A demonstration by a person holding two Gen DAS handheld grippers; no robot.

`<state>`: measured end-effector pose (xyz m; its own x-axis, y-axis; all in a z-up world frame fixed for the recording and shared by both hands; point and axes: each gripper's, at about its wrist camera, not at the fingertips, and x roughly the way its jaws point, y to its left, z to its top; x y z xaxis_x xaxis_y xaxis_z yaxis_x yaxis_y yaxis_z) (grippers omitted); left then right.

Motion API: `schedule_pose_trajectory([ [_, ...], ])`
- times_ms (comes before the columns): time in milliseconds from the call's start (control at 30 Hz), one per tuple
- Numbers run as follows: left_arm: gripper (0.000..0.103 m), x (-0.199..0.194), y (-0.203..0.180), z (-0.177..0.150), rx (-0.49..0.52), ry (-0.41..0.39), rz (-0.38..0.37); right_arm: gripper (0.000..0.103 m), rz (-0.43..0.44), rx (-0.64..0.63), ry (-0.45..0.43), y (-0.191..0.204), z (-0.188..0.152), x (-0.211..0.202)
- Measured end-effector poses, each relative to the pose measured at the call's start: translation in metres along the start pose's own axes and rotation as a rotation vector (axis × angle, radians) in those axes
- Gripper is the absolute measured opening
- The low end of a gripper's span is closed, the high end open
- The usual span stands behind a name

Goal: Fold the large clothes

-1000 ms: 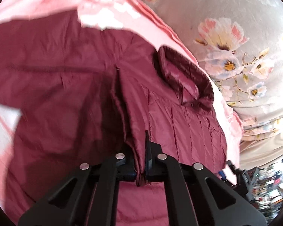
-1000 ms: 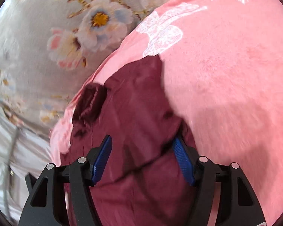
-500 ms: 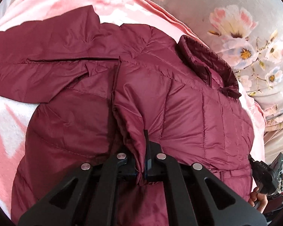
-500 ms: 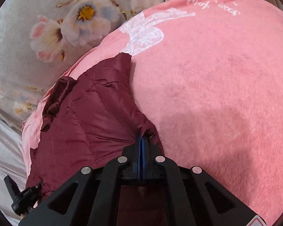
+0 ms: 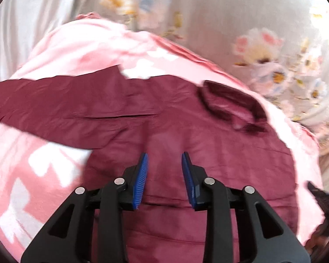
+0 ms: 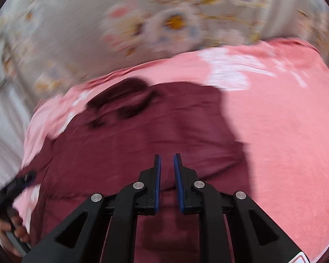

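The maroon quilted puffer jacket (image 5: 186, 135) lies spread flat on a fuzzy pink blanket (image 5: 81, 48), stand-up collar (image 5: 230, 103) puckered. Above it, left gripper (image 5: 164, 160) gapes wide, empty; right gripper (image 6: 167, 162) stands slightly parted, empty.

This is looking like a bedroom in a home. A soft pink fleece blanket with white patterns (image 5: 61, 175) is covering a wide, cushioned surface that is reading as a bed, and it is filling much of both wrist views (image 6: 285, 142). Behind it, a grey fabric printed with pink, white and yellow flowers (image 5: 208, 22) is lying in folds, like a bedsheet or quilt. A padded maroon jacket with a stand-up collar (image 5: 208, 153) is lying spread on the blanket.
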<state>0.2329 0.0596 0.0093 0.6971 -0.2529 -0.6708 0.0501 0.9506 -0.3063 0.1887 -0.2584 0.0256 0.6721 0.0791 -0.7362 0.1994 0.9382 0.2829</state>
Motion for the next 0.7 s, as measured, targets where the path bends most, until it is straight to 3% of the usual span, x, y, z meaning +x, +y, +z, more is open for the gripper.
schedule_pose_trajectory([
  [67, 0.031, 0.009, -0.019, -0.005, 0.038, 0.051, -0.061, 0.015, 0.058, -0.097, 0.040, 0.037, -0.010, 0.016],
  [167, 0.030, 0.030, -0.032, -0.018, 0.086, 0.105, -0.025, 0.014, 0.051, -0.219, 0.092, 0.075, -0.026, 0.040],
  [333, 0.030, 0.056, -0.016, -0.037, 0.043, 0.170, -0.001, 0.013, 0.001, -0.235, 0.165, 0.077, -0.046, 0.066],
  [400, 0.030, 0.058, -0.013, -0.043, 0.049, 0.161, -0.006, 0.013, -0.002, -0.222, 0.197, 0.072, -0.053, 0.077],
  [700, 0.030, 0.058, -0.017, -0.056, 0.100, 0.105, 0.007, 0.011, 0.009, -0.190, 0.159, 0.071, -0.060, 0.072],
])
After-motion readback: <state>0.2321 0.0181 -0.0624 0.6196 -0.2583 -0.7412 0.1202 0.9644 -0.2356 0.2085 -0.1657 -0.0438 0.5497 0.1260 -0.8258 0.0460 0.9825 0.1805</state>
